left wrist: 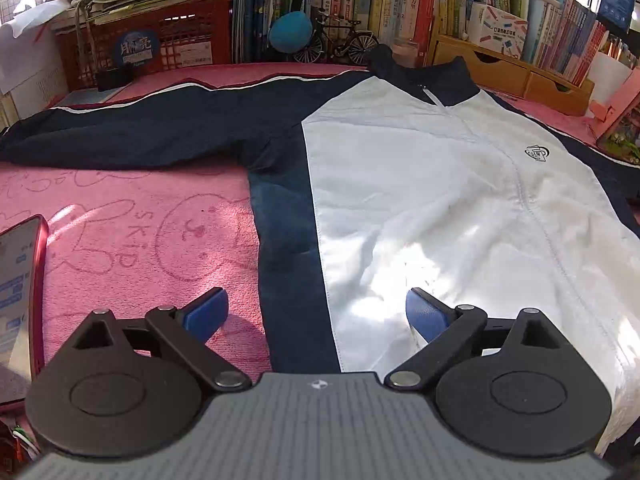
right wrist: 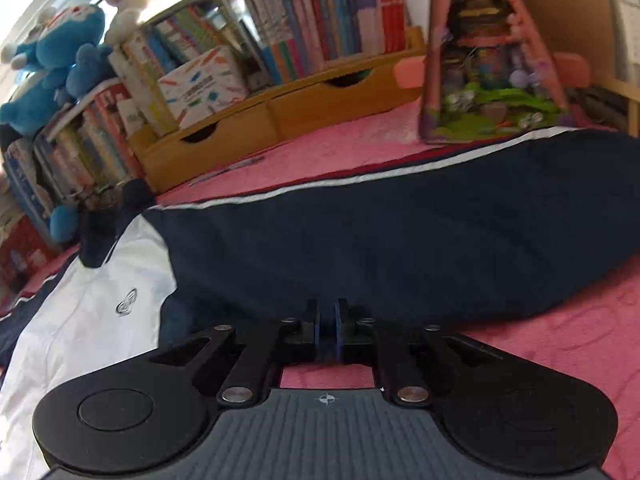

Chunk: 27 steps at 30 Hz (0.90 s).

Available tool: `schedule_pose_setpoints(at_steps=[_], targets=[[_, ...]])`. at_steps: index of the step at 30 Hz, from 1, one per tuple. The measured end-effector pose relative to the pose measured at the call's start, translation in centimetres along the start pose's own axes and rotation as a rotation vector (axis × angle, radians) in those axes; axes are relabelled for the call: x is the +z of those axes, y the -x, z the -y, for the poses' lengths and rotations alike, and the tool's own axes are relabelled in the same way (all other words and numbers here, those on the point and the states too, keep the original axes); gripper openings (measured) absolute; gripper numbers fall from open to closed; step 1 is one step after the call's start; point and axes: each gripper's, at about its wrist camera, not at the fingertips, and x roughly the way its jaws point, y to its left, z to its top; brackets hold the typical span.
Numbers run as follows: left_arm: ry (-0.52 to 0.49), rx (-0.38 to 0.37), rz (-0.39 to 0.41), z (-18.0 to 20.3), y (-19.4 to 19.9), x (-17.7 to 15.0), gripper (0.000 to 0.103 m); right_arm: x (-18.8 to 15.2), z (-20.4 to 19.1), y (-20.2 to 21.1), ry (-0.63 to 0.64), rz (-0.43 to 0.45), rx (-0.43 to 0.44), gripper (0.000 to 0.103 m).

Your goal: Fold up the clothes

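Note:
A navy and white zip jacket (left wrist: pixel 420 184) lies flat, front up, on a pink towel (left wrist: pixel 132 240), its left sleeve (left wrist: pixel 132 128) stretched out to the left. My left gripper (left wrist: pixel 316 312) is open above the jacket's lower hem, its blue pads straddling the navy side panel and the white front. In the right wrist view the jacket's other navy sleeve (right wrist: pixel 400 240) stretches to the right. My right gripper (right wrist: pixel 327 320) is shut, its pads pinched at the near edge of that sleeve, apparently on the fabric.
A phone in a red case (left wrist: pixel 20 280) lies at the left on the towel. Behind stand a red crate (left wrist: pixel 140 40), a model bicycle (left wrist: pixel 340 44), books and wooden drawers (left wrist: pixel 512 76). A pink toy house (right wrist: pixel 492 60) and plush toys (right wrist: pixel 52 60) stand behind the right sleeve.

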Motion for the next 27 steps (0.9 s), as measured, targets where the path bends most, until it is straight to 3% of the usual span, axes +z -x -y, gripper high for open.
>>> schedule_pose_setpoints(at_steps=[1,3,5,7,9,12,16,18,21,23,25,27], targets=[[-0.014,-0.024,0.015,0.8,-0.1,1.1,0.095,0.1,1.3,1.2,-0.023,0.056,-0.006,0.055],[-0.041,-0.072,0.045,2.5,-0.4,3.4,0.095,0.3,3.8,1.8,-0.092,0.113,-0.109,0.086],[-0.068,-0.121,0.075,4.2,-0.6,5.7,0.095,0.4,6.3,1.8,-0.167,0.152,-0.240,0.088],[-0.113,-0.198,0.093,8.8,-1.7,8.1,0.095,0.6,8.8,1.8,-0.242,0.191,-0.371,0.090],[-0.172,-0.277,0.104,13.4,-4.1,10.0,0.095,1.0,11.1,0.7,-0.329,0.199,-0.440,0.095],[-0.237,-0.334,0.089,19.2,-7.7,10.7,0.095,2.3,13.1,-1.3,-0.365,0.223,-0.526,0.102],[-0.273,-0.384,-0.010,24.7,-12.4,9.7,0.095,4.2,14.9,-3.2,-0.375,0.231,-0.574,0.103],[-0.330,-0.374,-0.044,26.1,-13.5,8.6,0.094,5.0,15.6,-3.9,-0.375,0.230,-0.587,0.103],[-0.389,-0.366,-0.068,27.3,-14.0,7.7,0.103,6.1,16.5,-4.8,-0.373,0.225,-0.599,0.103],[-0.406,-0.368,-0.076,27.6,-13.9,7.5,0.103,6.7,17.0,-5.2,-0.369,0.222,-0.622,0.097],[-0.389,-0.369,-0.103,27.1,-13.7,8.0,0.103,7.2,16.9,-5.0,-0.366,0.216,-0.643,0.032],[-0.334,-0.381,-0.133,25.6,-13.1,8.5,0.103,7.2,16.4,-3.9,-0.382,0.231,-0.590,0.019]])
